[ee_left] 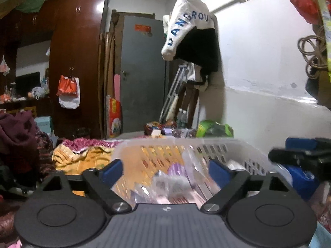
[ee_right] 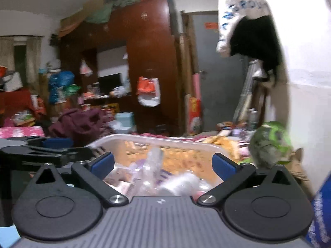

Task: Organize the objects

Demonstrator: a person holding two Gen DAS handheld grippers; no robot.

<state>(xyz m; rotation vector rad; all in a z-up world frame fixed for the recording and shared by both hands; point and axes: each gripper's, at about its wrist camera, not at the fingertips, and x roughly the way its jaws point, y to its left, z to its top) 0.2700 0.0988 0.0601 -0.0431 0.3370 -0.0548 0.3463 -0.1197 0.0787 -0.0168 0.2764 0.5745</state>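
Observation:
A white slotted plastic basket [ee_left: 165, 142] [ee_right: 165, 140] sits on the bed right in front of both grippers. It holds a blurred jumble of small clear bottles [ee_right: 154, 157], purple packets [ee_left: 175, 170] and wrappers. My left gripper [ee_left: 165, 171] is open, its blue pads spread wide above the basket's near side with nothing pressed between them. My right gripper [ee_right: 163, 163] is open too, pads apart over the same contents. The two tools sit side by side: the right one's black frame [ee_left: 298, 157] shows at the right edge, the left one's frame [ee_right: 51, 150] at the left edge.
A yellow-orange blanket [ee_left: 82, 157] lies beyond the basket, with a maroon garment [ee_left: 16, 132] piled to the left and a green bag [ee_left: 215, 129] behind. A brown wardrobe [ee_left: 78, 62], a grey door [ee_left: 142, 72] and a white wall [ee_left: 269, 82] close the room. Blue fabric [ee_right: 320, 206] is close on the right.

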